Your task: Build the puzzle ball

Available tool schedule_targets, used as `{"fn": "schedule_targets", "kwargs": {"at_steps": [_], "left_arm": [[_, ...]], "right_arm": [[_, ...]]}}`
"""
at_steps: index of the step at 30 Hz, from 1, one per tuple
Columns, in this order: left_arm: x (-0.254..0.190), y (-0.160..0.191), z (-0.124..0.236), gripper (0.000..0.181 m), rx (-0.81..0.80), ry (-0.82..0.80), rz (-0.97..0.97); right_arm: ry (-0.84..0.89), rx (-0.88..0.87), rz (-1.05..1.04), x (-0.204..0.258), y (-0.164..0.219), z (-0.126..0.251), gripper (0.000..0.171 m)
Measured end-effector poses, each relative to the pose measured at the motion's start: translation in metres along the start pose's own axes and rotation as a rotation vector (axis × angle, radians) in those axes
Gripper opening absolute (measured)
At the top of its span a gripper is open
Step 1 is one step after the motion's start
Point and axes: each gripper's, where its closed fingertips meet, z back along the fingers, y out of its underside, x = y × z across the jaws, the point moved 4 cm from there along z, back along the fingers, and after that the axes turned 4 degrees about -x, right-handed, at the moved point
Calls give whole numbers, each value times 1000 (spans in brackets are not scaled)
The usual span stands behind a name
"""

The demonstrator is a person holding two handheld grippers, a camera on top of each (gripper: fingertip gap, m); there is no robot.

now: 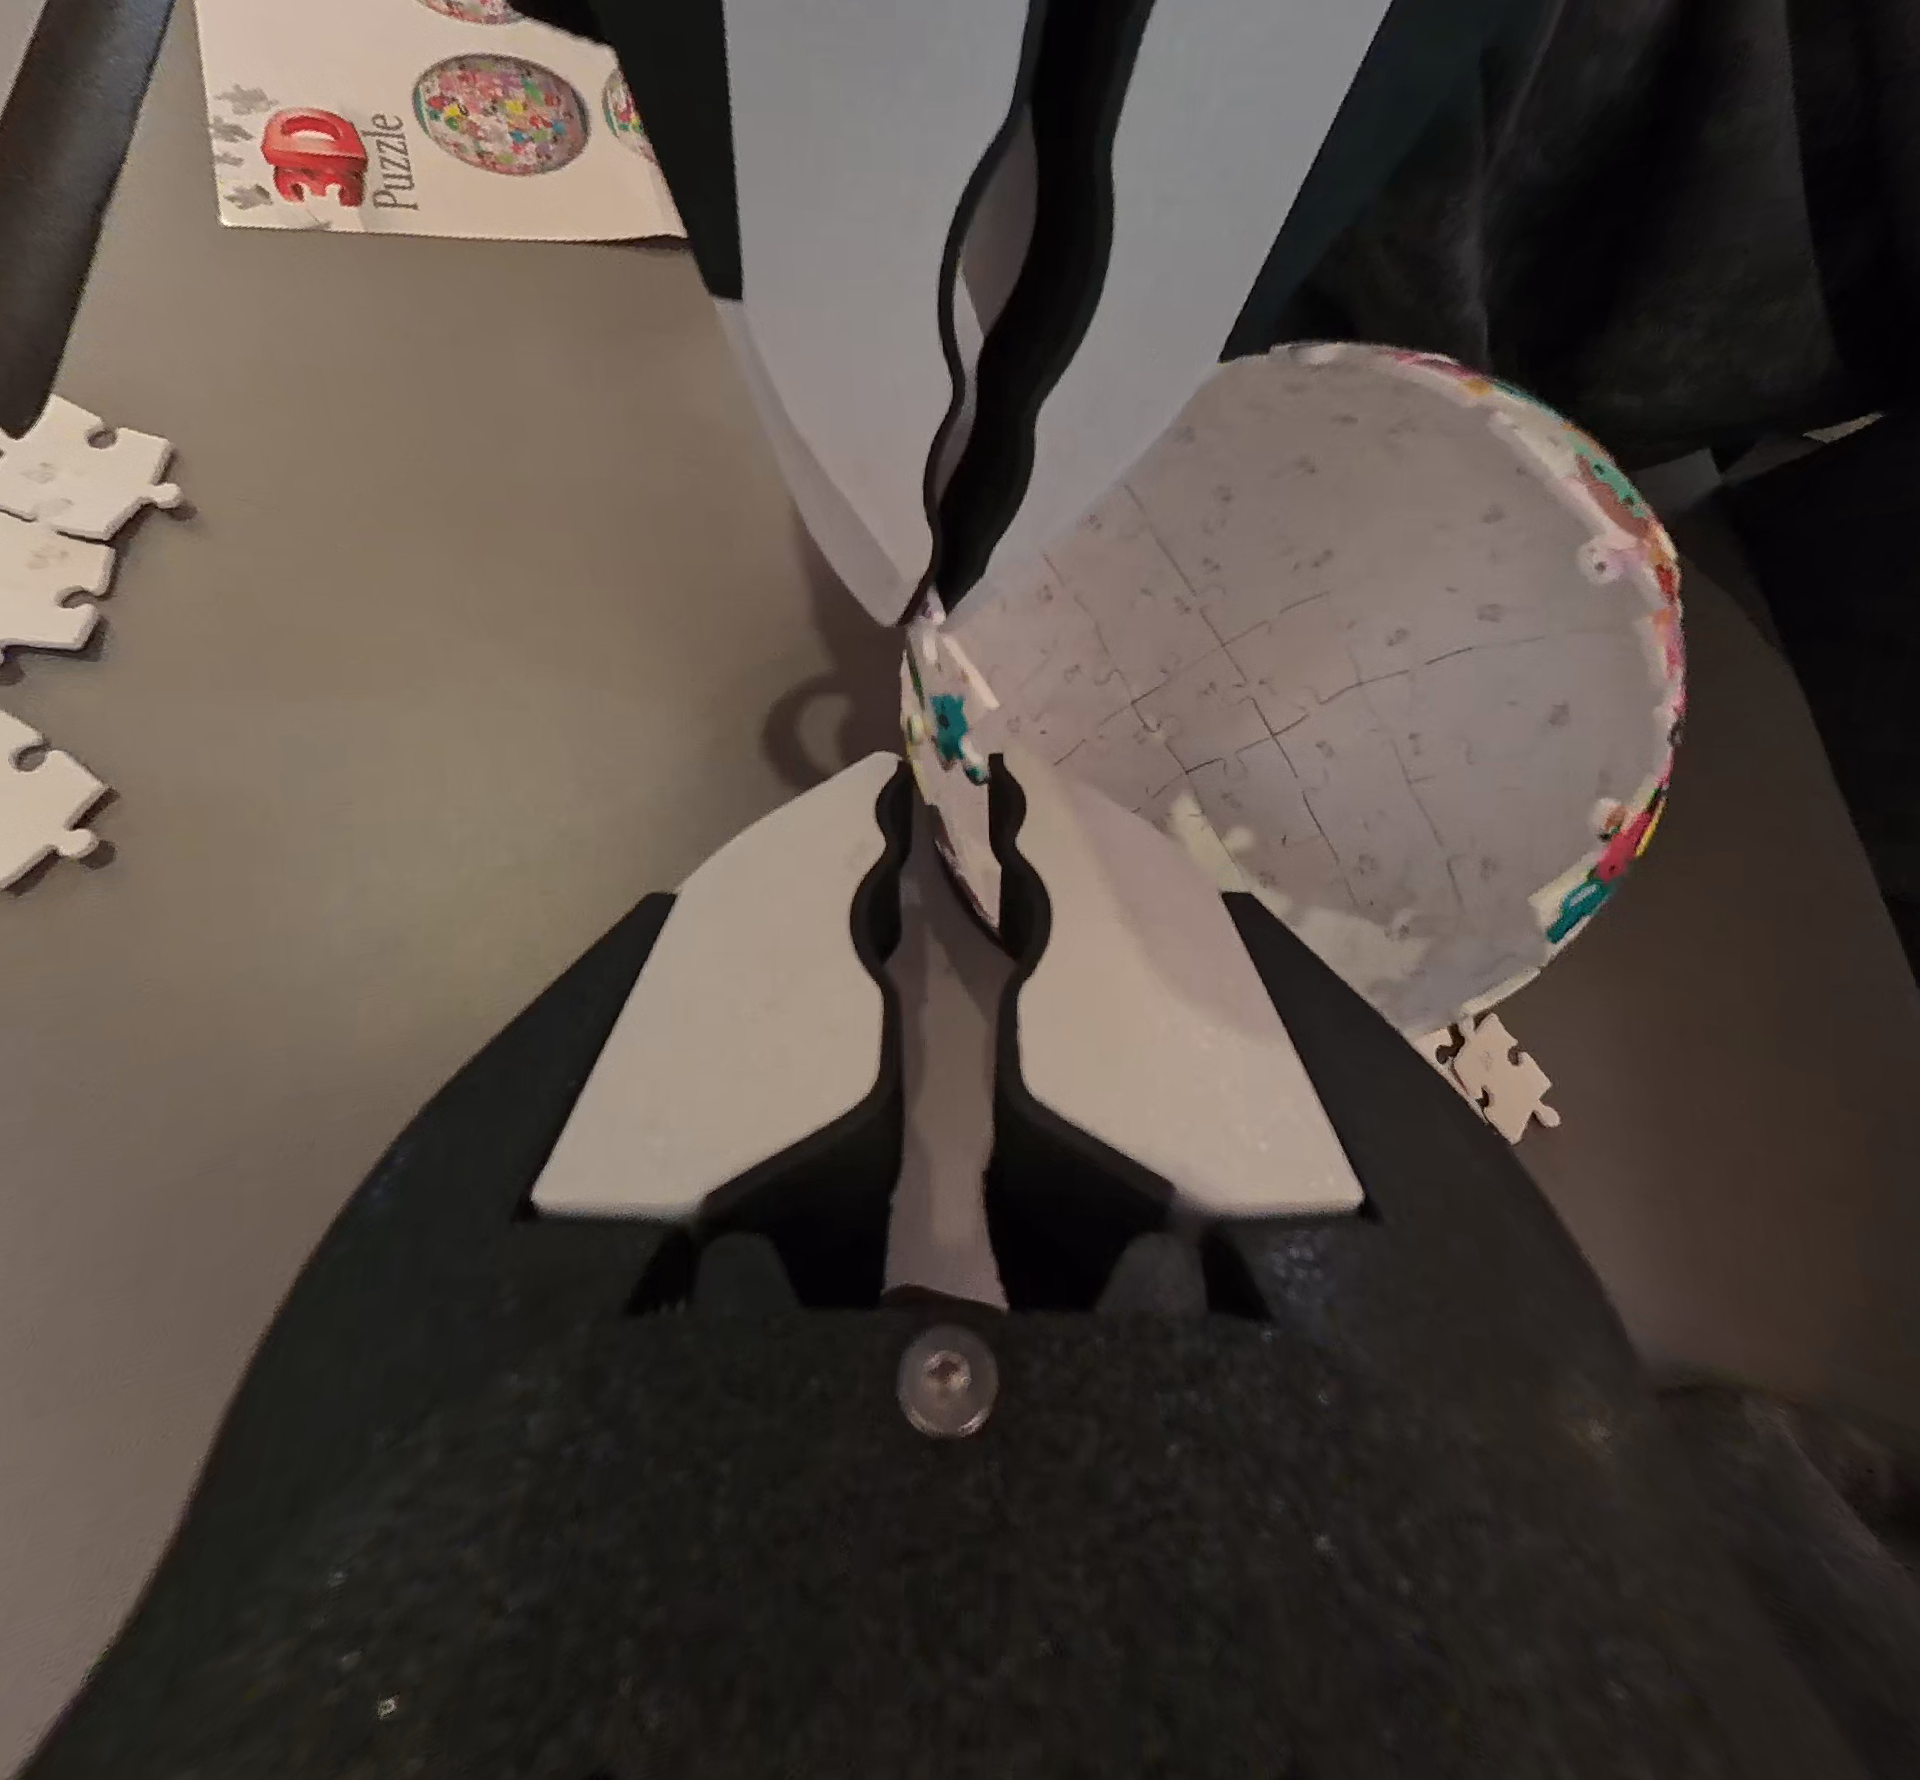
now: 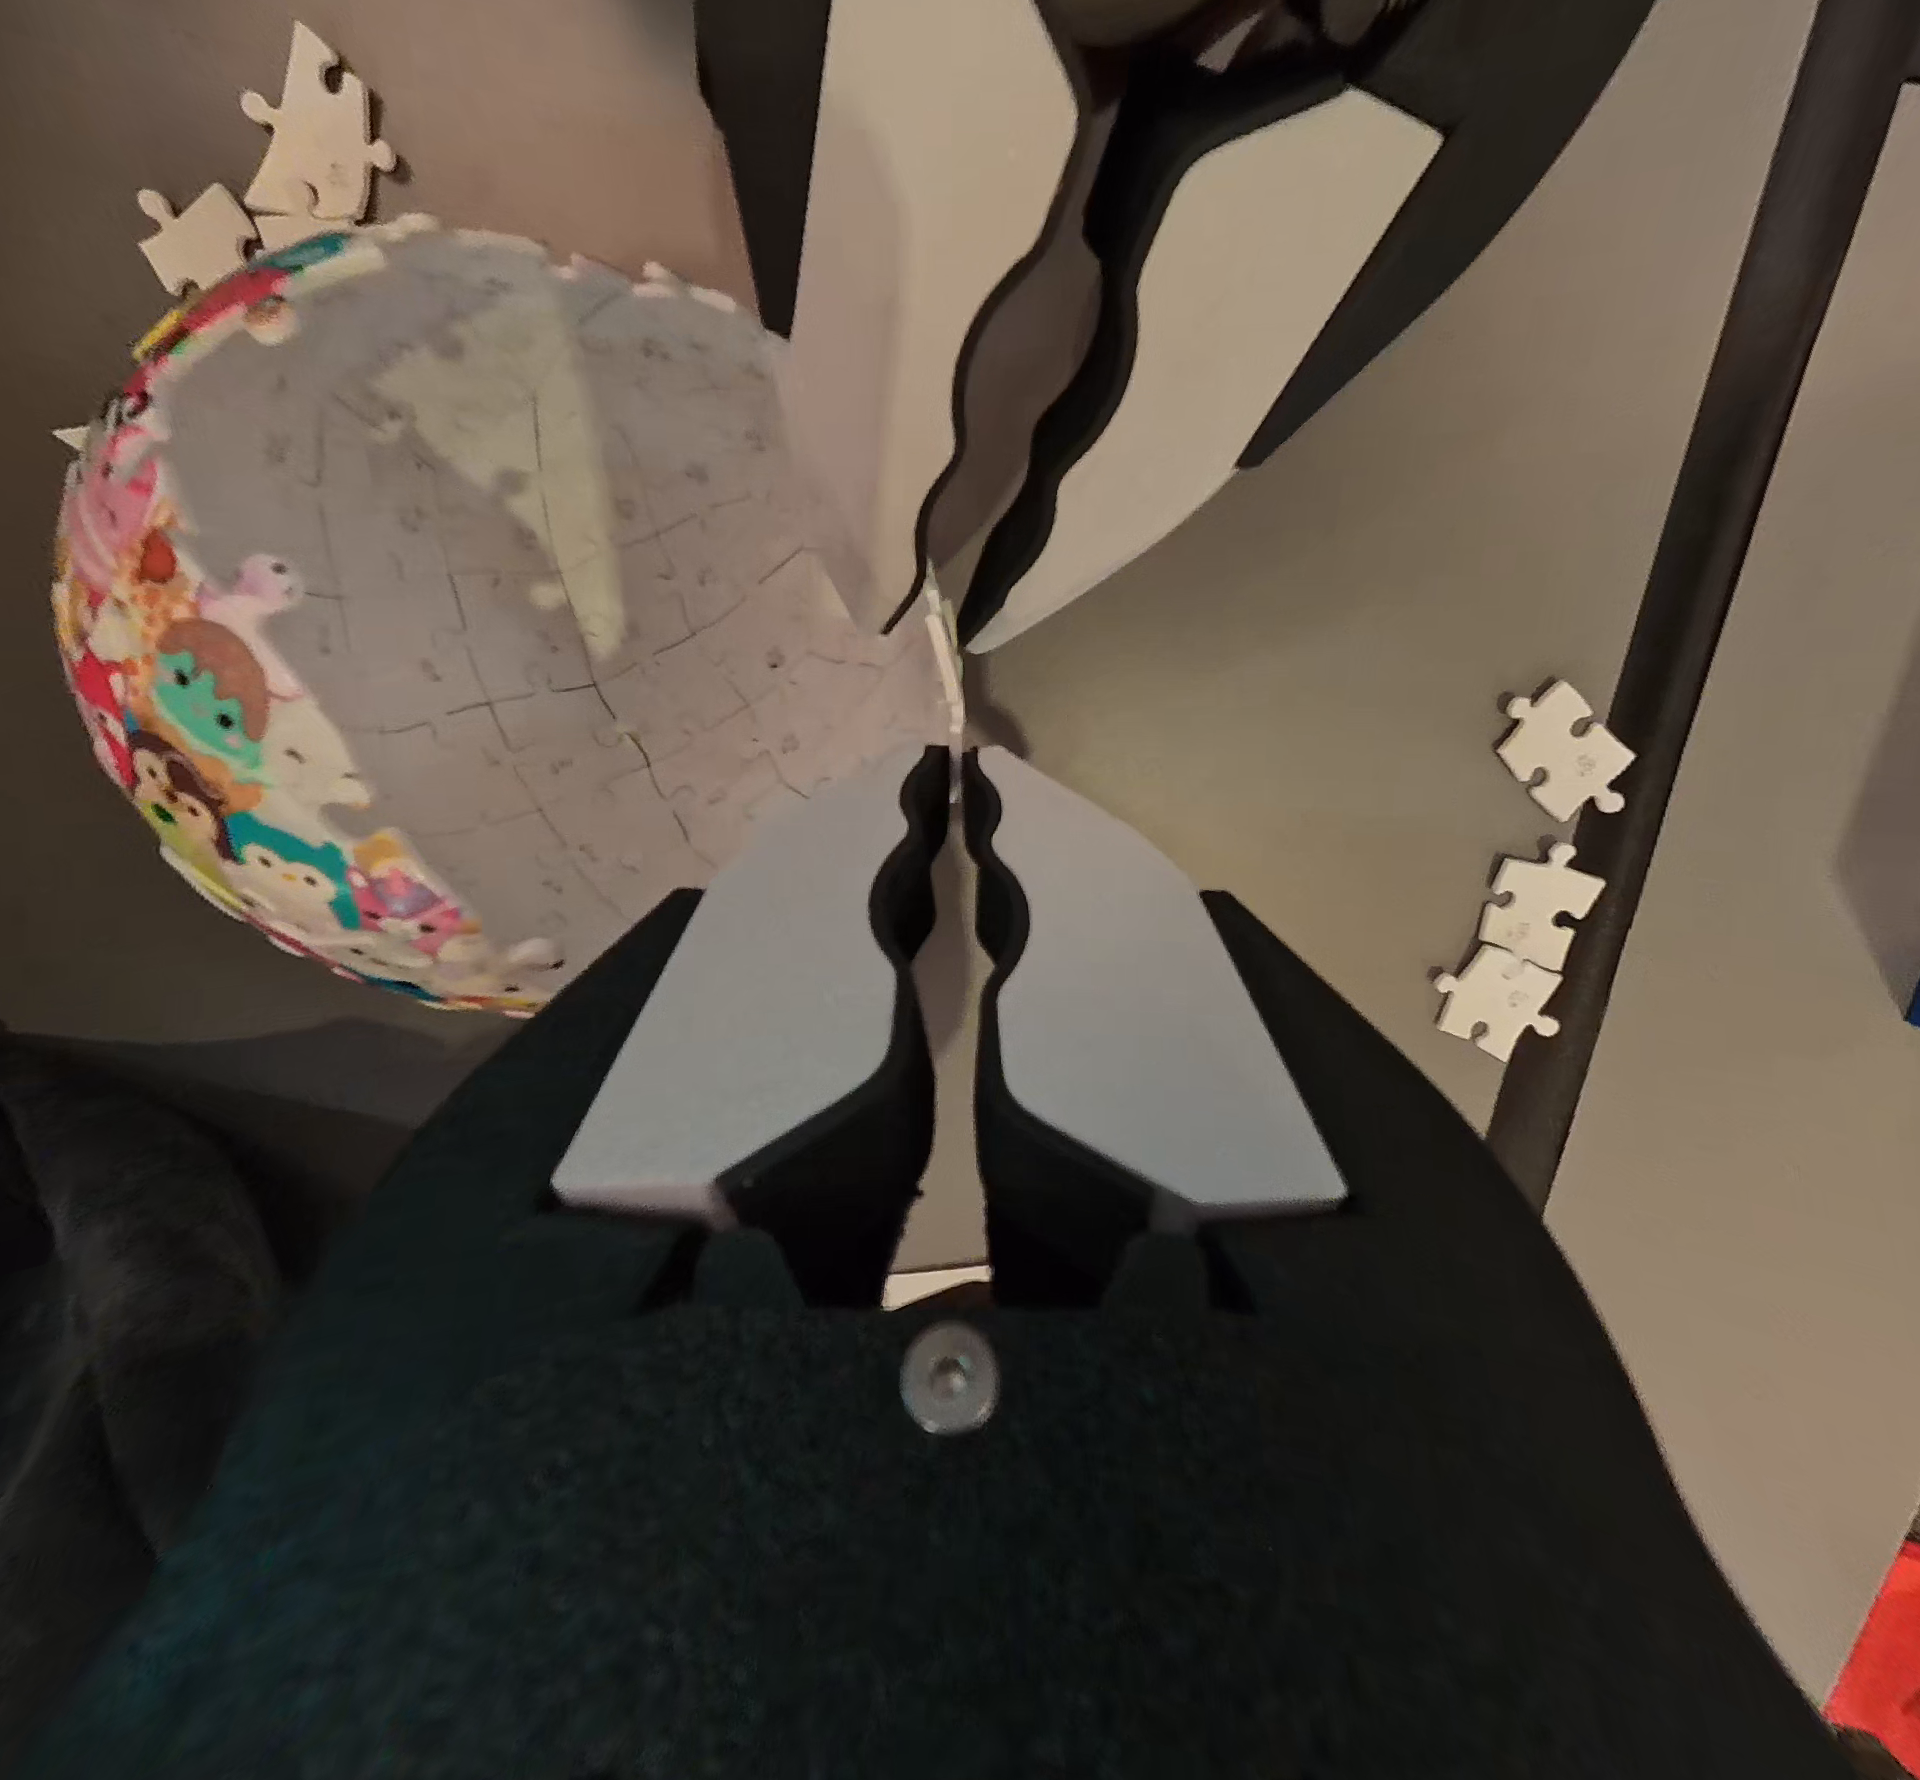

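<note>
Grey tabletop (image 1: 436,587) is carrying loose pieces (image 2: 1558,748) at three o'clock while the half-built ball (image 2: 468,587) is being pinched at its rim by both nearly closed grippers, left (image 1: 951,774) and right (image 2: 956,764), apparently seating a piece; steady pressing is being called for next.

A printed instruction sheet (image 1: 416,68) lies on the tabletop (image 1: 468,587) at about eleven o'clock in the left wrist view; it bears a red logo and a line of dark lettering, turned sideways, beside pictures of coloured balls. Small grey marks, too faint to read, stand on the white inner faces of the puzzle ball (image 1: 1351,691) and on the backs of the loose puzzle pieces (image 2: 1564,748) at three o'clock in the right wrist view.
</note>
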Motion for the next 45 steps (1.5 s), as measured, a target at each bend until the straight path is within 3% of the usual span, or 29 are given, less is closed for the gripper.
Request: {"fn": "schedule_targets", "kwargs": {"at_steps": [22, 35, 39, 41, 45], "left_arm": [[3, -1, -3, 14, -10, 1, 27], [9, -3, -8, 3, 6, -116, -58], [8, -4, -8, 2, 23, -146, -87], [7, -4, -9, 2, 27, -156, -96], [8, -4, -9, 2, 30, -162, -94]], "right_arm": [[-6, -42, -44, -4, -5, -3, 2], [79, -40, 37, -2, 0, -3, 4], [98, -5, 21, -7, 3, -7, 28], [74, -5, 4, -8, 3, -11, 33], [33, -49, 18, -7, 0, -14, 15]]}}
